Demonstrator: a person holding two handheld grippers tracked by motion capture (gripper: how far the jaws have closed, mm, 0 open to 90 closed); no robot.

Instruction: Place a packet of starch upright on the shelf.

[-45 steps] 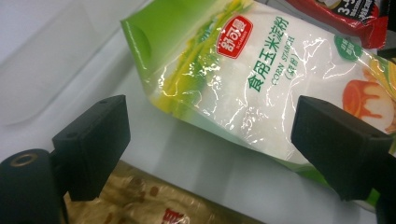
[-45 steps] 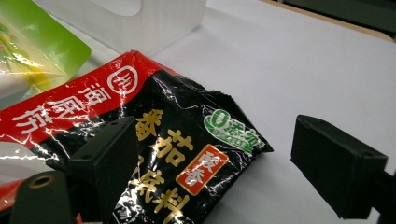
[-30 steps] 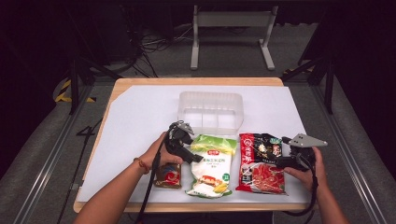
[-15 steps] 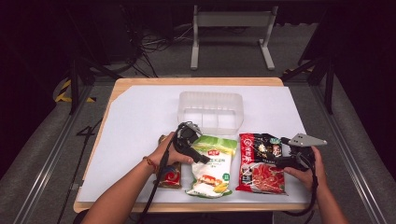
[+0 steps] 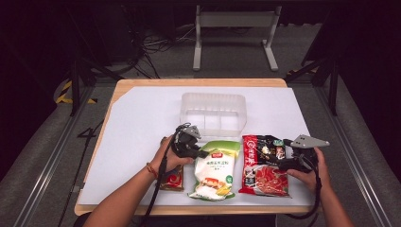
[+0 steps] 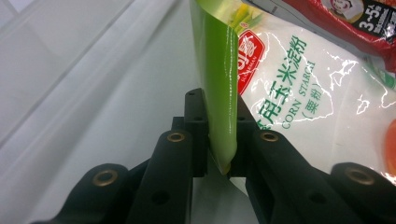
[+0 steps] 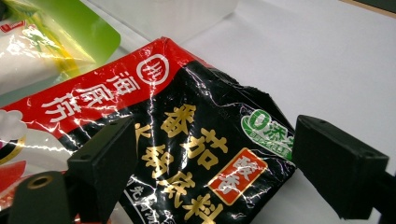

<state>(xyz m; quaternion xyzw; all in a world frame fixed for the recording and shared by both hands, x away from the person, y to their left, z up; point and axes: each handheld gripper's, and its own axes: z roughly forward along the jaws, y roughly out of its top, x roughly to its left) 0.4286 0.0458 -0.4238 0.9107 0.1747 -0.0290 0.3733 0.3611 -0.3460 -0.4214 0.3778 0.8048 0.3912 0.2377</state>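
Left gripper view: my left tool [image 6: 218, 140] has just been closing and now pinches the green top seam of the soft white-and-green corn starch pouch [image 6: 299, 93], lying on the tabletop [image 5: 137, 123]. It's floppy and slippery, so the seam's my hold. My right tool [image 7: 215, 177] gapes over the red-and-black crinkly packet [image 7: 187, 140].

Light falls from above onto the white sheet on the counter [image 5: 142, 123], which glows bright while the floor and frames around it sink into near black. Shadows under the packets are short and soft. The high view is slightly soft and grainy. In the left gripper view, glare breaks into white flecks on the corn starch bag [image 6: 299, 93], and the black tool parts nearest the lens blur. In the right gripper view, the crinkled red and black packet [image 7: 187, 154] carries sharp highlights, and the far background is washed out
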